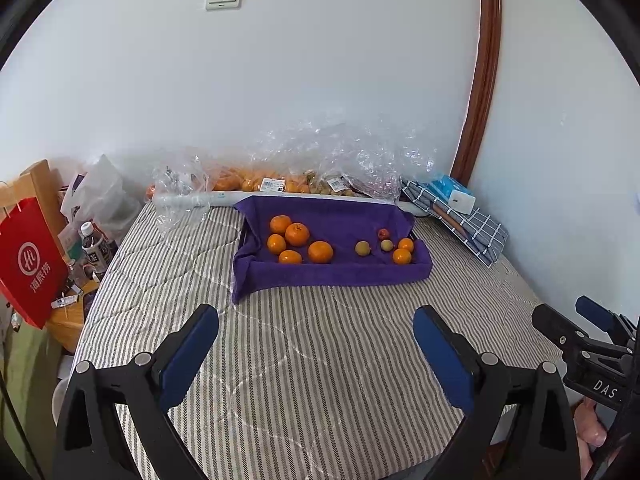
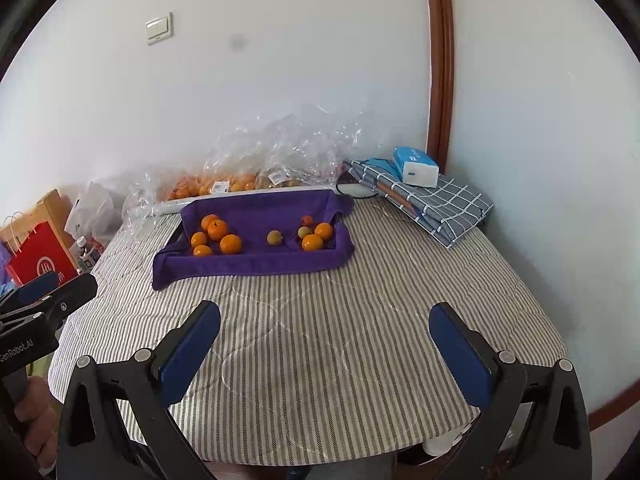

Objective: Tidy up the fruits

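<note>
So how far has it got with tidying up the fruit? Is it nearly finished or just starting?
Partly sorted, it seems. On the purple towel, five oranges already sit grouped at the left, while two small oranges, two greenish fruits and a small red fruit are mixed at the right. Nothing is in hand: the left gripper and right gripper are both open and empty, back from the towel. That mixed group looks left to sort.

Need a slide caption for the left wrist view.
Open left gripper faces oranges on a purple towel.

Striped bed [image 1: 304, 360] carries purple towel-lined tray [image 1: 336, 272], folded checked cloth [image 1: 472, 220], plastic bags [image 1: 312, 160].
</note>
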`<state>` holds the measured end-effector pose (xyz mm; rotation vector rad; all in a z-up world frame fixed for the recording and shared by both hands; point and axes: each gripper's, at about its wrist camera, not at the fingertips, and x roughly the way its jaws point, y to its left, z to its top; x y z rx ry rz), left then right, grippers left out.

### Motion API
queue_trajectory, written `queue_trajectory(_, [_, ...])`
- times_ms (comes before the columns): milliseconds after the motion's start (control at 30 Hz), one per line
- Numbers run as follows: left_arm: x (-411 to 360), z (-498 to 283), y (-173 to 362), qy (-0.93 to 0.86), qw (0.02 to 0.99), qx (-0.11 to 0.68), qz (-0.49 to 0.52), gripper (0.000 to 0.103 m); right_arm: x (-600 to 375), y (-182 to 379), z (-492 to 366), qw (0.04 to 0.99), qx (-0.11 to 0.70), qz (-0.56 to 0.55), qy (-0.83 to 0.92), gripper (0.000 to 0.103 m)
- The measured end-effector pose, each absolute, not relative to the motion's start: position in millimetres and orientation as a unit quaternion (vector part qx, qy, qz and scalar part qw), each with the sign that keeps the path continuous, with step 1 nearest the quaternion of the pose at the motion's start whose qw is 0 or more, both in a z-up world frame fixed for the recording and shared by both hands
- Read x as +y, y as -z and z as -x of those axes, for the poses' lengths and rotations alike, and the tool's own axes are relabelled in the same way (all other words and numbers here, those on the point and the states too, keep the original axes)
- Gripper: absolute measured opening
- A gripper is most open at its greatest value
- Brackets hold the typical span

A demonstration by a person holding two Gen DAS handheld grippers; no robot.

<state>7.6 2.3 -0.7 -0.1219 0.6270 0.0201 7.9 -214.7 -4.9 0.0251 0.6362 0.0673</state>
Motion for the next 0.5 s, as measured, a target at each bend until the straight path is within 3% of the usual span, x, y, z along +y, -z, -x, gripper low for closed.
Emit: queue_trajectory(500, [1.0, -6.1, 1.1, -0.01, 0.949, 0.307, 0.063, 0.099, -215.9, 2.4, -4.7, 0.949, 0.313, -0.015, -0.03, 0.103])
